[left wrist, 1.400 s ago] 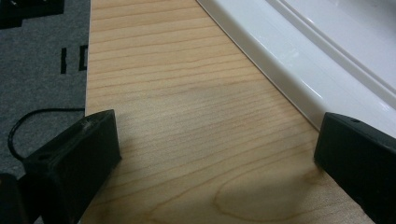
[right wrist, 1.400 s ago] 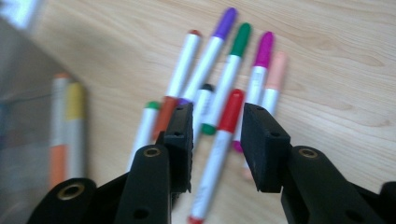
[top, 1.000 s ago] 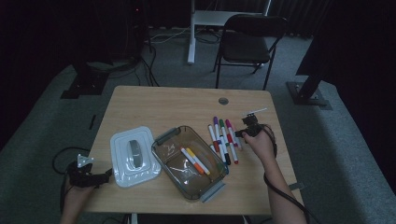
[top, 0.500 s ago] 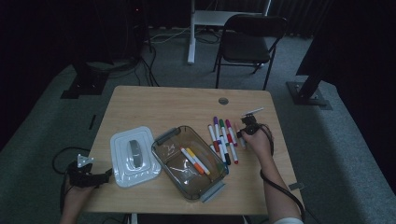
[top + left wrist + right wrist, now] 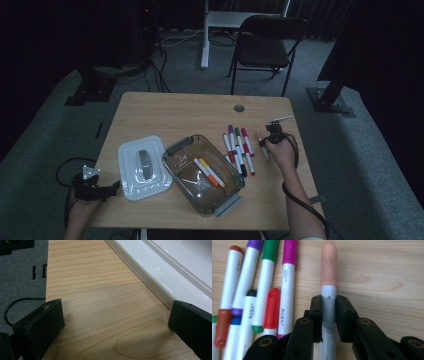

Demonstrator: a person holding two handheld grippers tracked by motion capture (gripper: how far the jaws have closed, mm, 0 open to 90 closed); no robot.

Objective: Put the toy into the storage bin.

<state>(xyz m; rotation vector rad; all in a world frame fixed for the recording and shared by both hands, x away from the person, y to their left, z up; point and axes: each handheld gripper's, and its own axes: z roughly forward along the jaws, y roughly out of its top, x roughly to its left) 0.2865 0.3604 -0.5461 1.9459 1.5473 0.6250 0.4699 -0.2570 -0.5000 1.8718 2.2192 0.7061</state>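
The right gripper [image 5: 328, 315] has just been closing and now pinches the peach-capped marker [image 5: 328, 277] beside the marker row [image 5: 239, 147] on the table [image 5: 165, 112]; lifting toward the container [image 5: 202, 172] likely follows. The left gripper [image 5: 116, 320] gapes, holding nothing.

High view above the table [image 5: 165, 110], looking down; both gripper views close on its wood (shared).

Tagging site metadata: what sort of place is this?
Probably a lab or studio recording space: dark curtained walls, grey carpet with loose cables, a black folding chair, and one light wooden table.
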